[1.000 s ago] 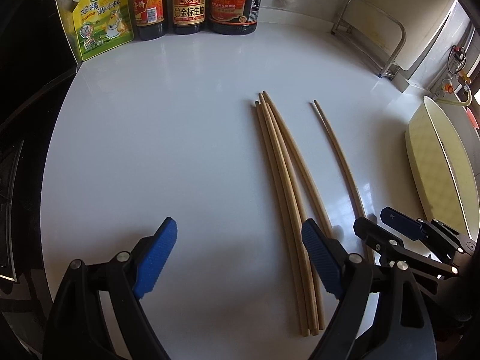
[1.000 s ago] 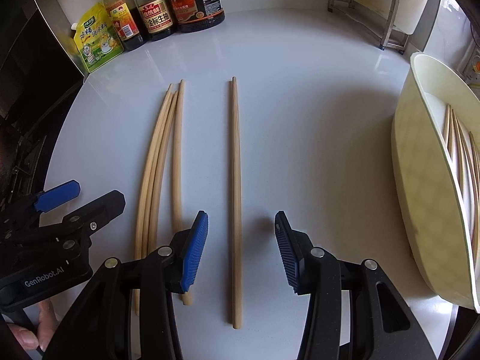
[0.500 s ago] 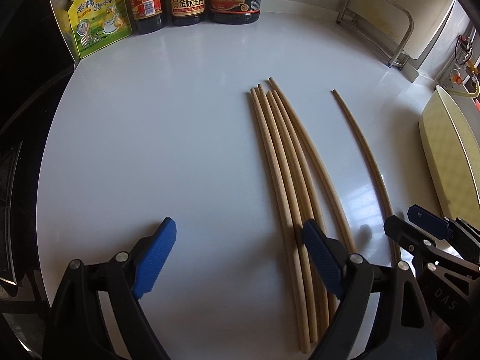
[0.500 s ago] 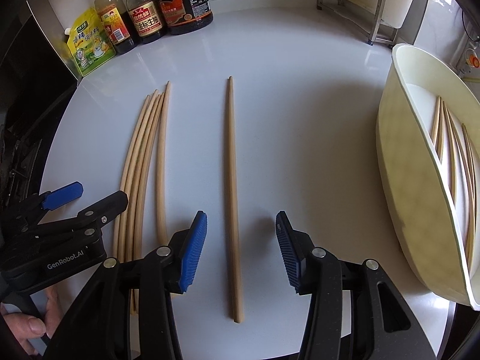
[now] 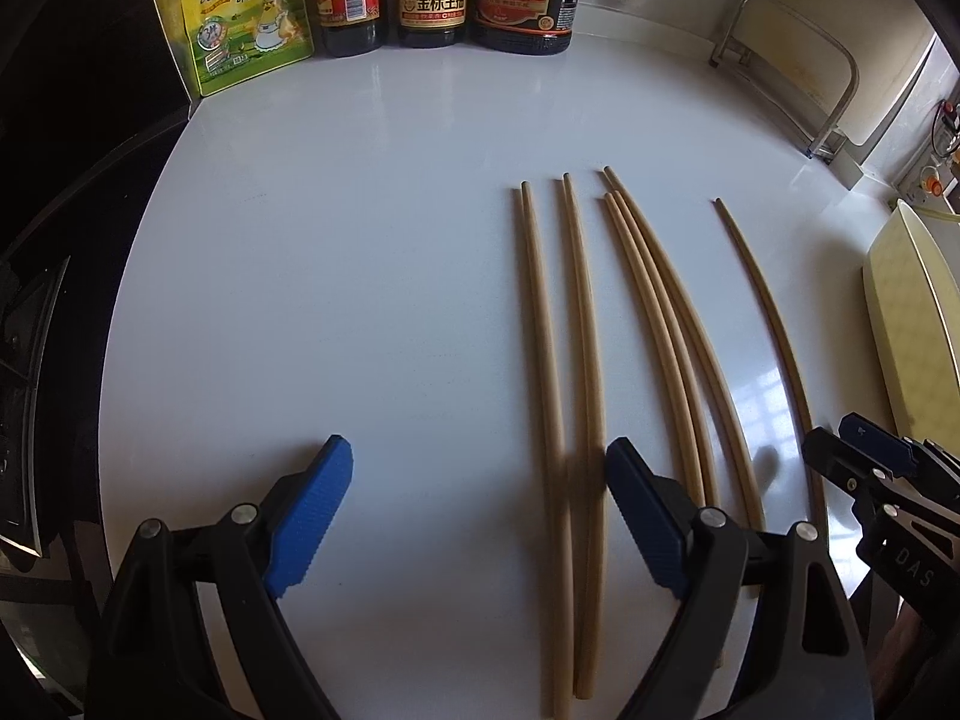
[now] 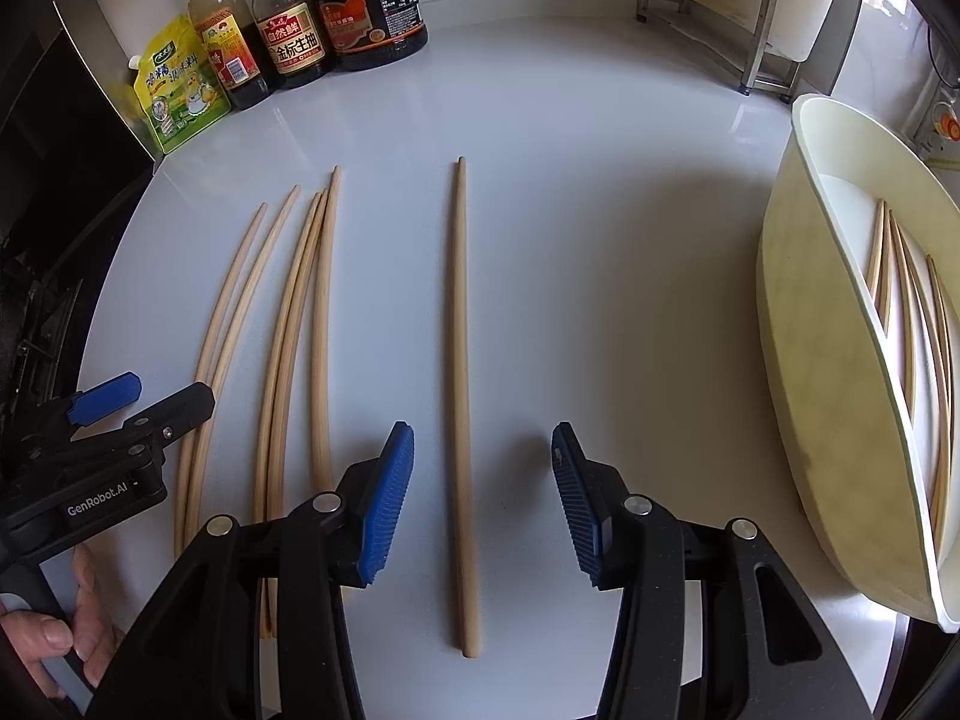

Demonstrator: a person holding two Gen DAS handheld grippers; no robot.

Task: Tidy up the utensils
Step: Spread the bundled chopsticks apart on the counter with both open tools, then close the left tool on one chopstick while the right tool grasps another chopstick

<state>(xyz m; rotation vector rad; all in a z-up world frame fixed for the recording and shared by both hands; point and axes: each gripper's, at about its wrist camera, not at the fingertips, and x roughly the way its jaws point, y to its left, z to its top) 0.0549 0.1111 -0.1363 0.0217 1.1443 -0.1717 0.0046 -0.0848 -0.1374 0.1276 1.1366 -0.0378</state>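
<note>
1. Right gripper (image 6: pixel 483 504): fingers spread, pinching nothing; lone chopstick (image 6: pixel 461 396) lies on the counter between them, long axis running 6 to 12 o'clock.
2. Left gripper (image 5: pixel 477 516): fingers spread wide, empty; bundled chopsticks (image 5: pixel 576 390) lie at its 1 o'clock beside the right-hand finger.
3. Cream tray (image 6: pixel 828 396), at the right gripper's 3 o'clock, already holding chopsticks; the right hand is judged nearer to the lone stick.

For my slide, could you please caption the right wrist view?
Open right gripper straddles a lone chopstick on the white counter, beside a cream bin holding more chopsticks.
</note>
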